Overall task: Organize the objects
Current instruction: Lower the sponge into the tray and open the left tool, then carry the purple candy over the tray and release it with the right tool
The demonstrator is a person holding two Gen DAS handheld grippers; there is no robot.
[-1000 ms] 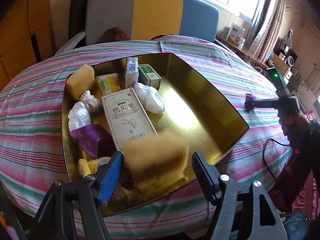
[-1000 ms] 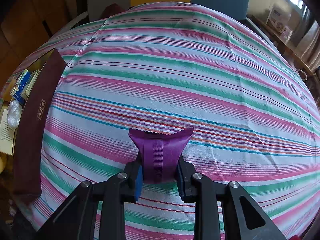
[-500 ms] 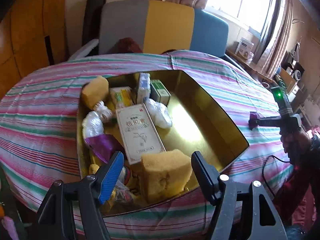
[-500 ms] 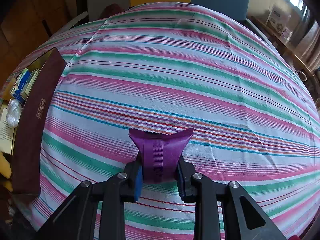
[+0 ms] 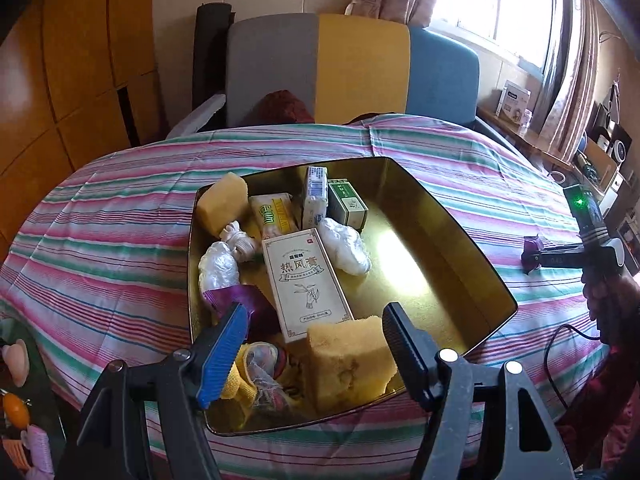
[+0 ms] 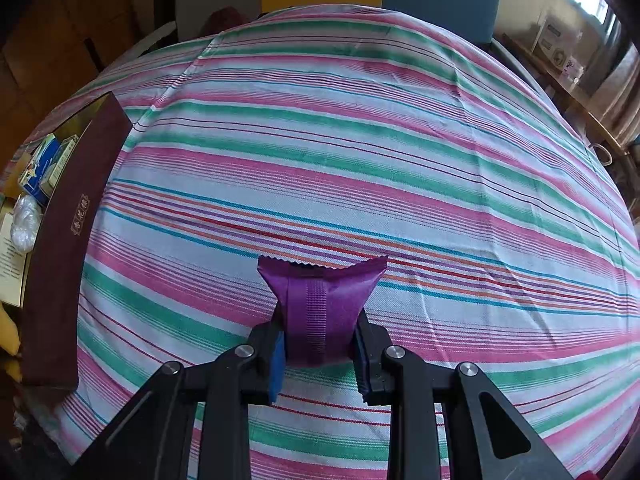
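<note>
Striped tablecloth (image 6: pixel 400 128) covers the whole table — pink/green/white bands, bare on the right-hand side.

Gold tin (image 5: pixel 452 240), maroon outside, sits toward the left; right half of its floor is free, left half is packed. Contents, big to small: cream carton w/ Chinese print (image 5: pixel 306 284) lying flat at centre; sponge block (image 5: pixel 348 360) against the near wall; second sponge (image 5: pixel 224 206) at the far left corner; yellow packet (image 5: pixel 274 216), blue-white box (image 5: pixel 314 196) and green box (image 5: pixel 347 202) along the back; white wrapped bundles (image 5: pixel 346 246) beside the carton; a purple sachet (image 5: pixel 248 306) near the left wall.

Change: a sec ago the near sponge was a blur between the left claw's pads; now it lies sharp and still in the tin, and the view has pulled up and back. Left gripper (image 5: pixel 316 344) is released — jaws wide, nothing pressed, the sponge only seen thru the gap below. So that item reads as delivered (one fewer loose thing).

Right gripper (image 6: pixel 320 350) hasn't budged: clenched on a purple snack pouch (image 6: pixel 320 300), crimped end fanning out ahead of the pads, over bare cloth well right of the tin.

Judgement: pouch is prob. the next thing in — free right half of the tin is the obvious spot. Left claw should clear the near rim first.
</note>
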